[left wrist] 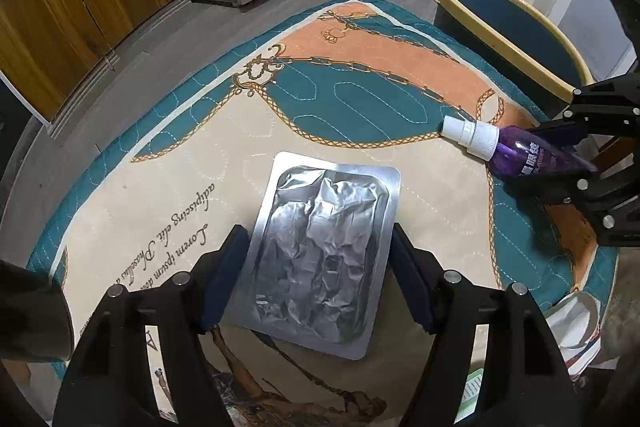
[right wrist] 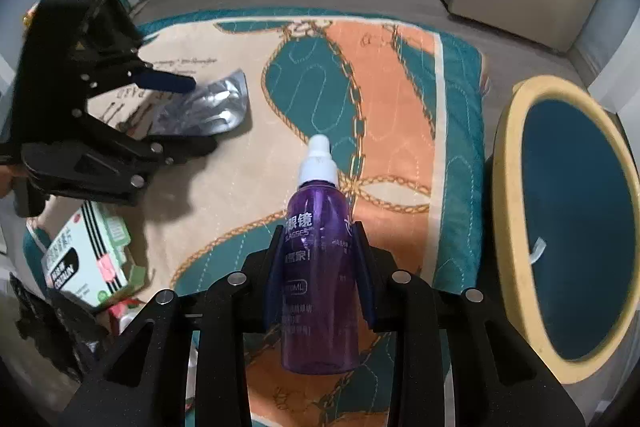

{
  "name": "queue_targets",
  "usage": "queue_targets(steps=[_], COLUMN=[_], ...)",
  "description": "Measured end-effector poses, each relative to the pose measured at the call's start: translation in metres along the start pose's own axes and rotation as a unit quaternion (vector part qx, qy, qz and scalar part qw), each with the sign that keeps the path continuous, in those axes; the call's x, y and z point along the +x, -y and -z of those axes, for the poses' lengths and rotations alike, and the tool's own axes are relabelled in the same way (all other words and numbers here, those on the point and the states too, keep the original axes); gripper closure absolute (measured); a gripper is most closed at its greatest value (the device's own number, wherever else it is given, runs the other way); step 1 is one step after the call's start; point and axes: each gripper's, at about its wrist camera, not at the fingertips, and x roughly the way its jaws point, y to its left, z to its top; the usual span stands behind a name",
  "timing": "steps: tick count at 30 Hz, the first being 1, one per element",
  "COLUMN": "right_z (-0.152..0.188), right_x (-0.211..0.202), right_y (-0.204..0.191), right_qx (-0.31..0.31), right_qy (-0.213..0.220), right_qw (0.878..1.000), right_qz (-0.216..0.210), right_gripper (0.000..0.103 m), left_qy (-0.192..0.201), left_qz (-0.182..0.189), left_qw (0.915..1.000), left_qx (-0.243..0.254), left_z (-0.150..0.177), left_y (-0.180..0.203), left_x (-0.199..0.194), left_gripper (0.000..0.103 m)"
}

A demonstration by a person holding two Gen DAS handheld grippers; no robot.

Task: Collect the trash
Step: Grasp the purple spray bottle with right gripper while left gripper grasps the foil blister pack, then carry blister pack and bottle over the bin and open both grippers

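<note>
Two handheld grippers at work over a patterned quilted mat (left wrist: 168,187) in teal, orange and cream. Left gripper (left wrist: 316,267) angled steeply down, fingers (left wrist: 222,279) spread on both sides of a crumpled silver foil pack (left wrist: 320,251) lying flat near the mat's middle; pad contact cannot be told. Right gripper (right wrist: 320,267) pinching a purple spray bottle (right wrist: 320,267) with a white cap, held above the mat toward the edge nearest a yellow-rimmed bin (right wrist: 504,227). A green-and-white carton (right wrist: 80,259) at the mat's near edge.
</note>
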Motion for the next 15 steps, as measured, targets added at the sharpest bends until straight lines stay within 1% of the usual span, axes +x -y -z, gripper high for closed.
queue_targets(steps=[6, 11, 15], right_z=[0.000, -0.003, -0.006], right_x=[0.001, -0.012, -0.029], right_y=[-0.003, -0.001, 0.003], right_qx=[-0.006, -0.006, 0.001], right_qy=[0.007, 0.030, 0.044], right_qw=[1.000, 0.999, 0.999], right_qz=[0.012, 0.023, 0.030], right_gripper=[0.070, 0.070, 0.070], left_qy=[0.004, 0.025, 0.038], left_qz=[-0.011, -0.014, -0.017], left_qw=[0.9999, 0.9996, 0.9991], left_qx=[0.010, -0.001, 0.001], left_z=[-0.003, -0.014, -0.028], left_y=[-0.002, -0.003, 0.001], left_x=[-0.002, -0.013, -0.022], left_gripper=[0.034, 0.034, 0.034])
